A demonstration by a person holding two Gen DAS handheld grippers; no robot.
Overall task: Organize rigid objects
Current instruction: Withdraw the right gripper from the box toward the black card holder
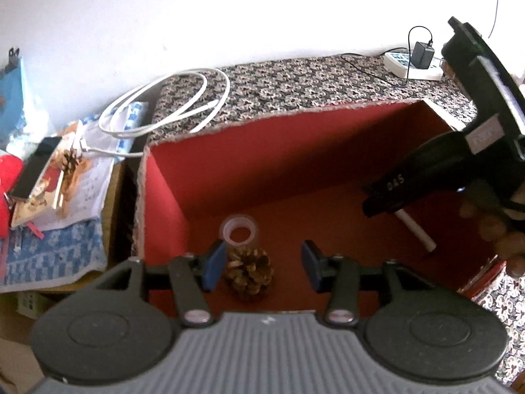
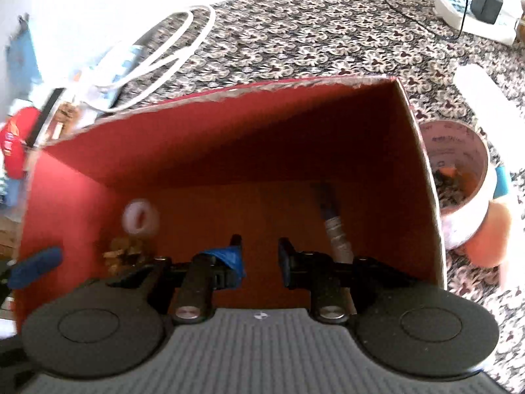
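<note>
Blue pads point(image 1: 213, 264) of the left gripper point(image 1: 261, 262) stand apart above a pine cone point(image 1: 251, 274), which sits on the floor of the red box point(image 1: 229, 177) and touches neither pad. Just behind the cone is a clear tape roll point(image 1: 239, 229). To the right, the right gripper point(image 2: 257, 256) has its jaws a little apart with nothing between them, and a white pen point(image 1: 415, 231) lies on the floor under it.
</note>
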